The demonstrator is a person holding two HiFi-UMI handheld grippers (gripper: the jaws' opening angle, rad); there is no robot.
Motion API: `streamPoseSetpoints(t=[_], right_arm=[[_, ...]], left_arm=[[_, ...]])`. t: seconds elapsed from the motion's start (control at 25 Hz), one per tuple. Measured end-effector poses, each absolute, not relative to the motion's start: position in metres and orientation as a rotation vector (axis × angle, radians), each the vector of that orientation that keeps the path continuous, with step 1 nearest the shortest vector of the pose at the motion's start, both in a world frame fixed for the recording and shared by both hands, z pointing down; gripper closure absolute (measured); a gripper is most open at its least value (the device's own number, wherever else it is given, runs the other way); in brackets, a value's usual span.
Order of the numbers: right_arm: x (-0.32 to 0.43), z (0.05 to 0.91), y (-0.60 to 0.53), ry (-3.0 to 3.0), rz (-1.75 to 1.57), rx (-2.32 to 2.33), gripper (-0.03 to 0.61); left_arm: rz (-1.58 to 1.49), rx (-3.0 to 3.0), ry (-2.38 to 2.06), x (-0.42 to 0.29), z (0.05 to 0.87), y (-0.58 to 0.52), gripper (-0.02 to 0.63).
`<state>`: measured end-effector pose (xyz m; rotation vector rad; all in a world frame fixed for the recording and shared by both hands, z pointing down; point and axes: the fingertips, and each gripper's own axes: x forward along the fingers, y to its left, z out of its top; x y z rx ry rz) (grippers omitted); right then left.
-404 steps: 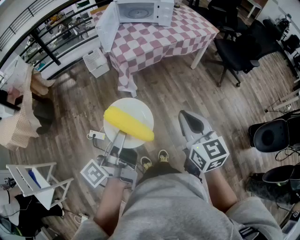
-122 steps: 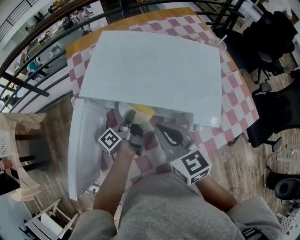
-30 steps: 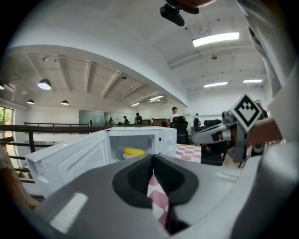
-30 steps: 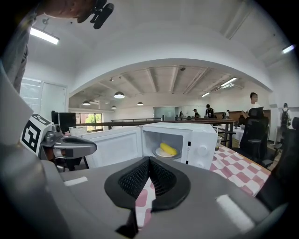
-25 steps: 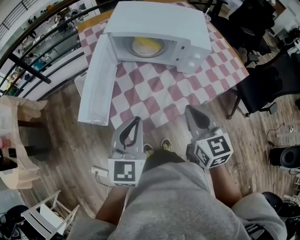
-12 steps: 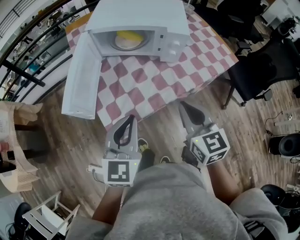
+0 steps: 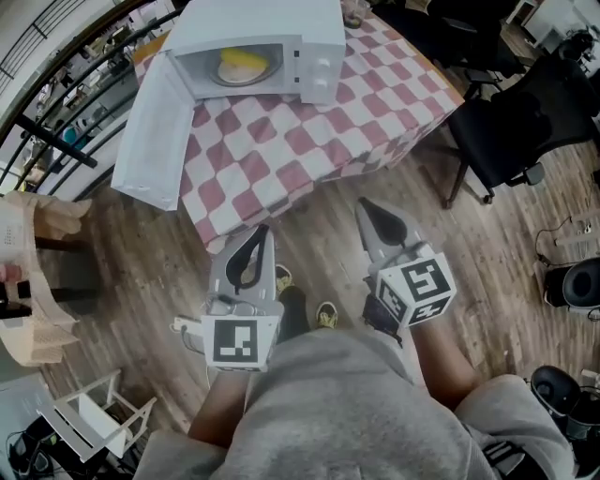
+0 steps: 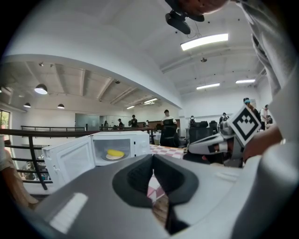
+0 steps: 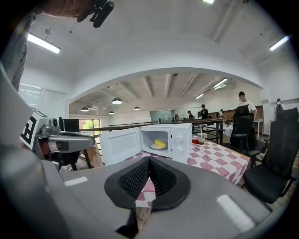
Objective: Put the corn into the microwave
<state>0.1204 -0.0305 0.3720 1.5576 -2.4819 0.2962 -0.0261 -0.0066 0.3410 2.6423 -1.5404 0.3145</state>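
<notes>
The jaws of my left gripper [image 7: 262, 232] and right gripper [image 7: 364, 205] are pressed together, empty, off the bench's [image 7: 394, 89] near edge. The corn [image 7: 242, 62] lies inside the microwave [image 7: 281, 23] at the far left corner, so placing looks done. Next, perhaps, shutting the open door [image 7: 150, 131]. The corn's plate is barely discernible.

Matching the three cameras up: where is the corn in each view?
Head view: corn near the top, left of centre, inside the microwave.
Left gripper view: corn left of centre.
Right gripper view: corn near the centre.
Shared landmark: the open door, left of the corn in all three.
</notes>
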Motion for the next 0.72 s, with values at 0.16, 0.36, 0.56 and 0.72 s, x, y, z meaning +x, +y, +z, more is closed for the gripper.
streamPoseSetpoints(t=[0.16,0.36,0.56,0.72], right_arm=[[0.13,0.374,0.007,-2.49,0.301,1.548,0.581],[0.135,0.373,0.045,-2.503,0.286,1.537,0.581],[0.132,0.369,0.069,-2.536,0.256,1.518,0.581],[0.131,0.364,0.078,-2.549,0.238,1.508,0.581]], left_arm=[[0.311,2.618,-1.569,-0.02,0.344,0.032,0.603],[0.302,2.616,-1.623,-0.021,0.342,0.075,0.603],[0.3,2.629,-1.661,-0.021,0.339,0.102,0.603],[0.304,2.625,-1.693,-0.024,0.337,0.114,0.603]])
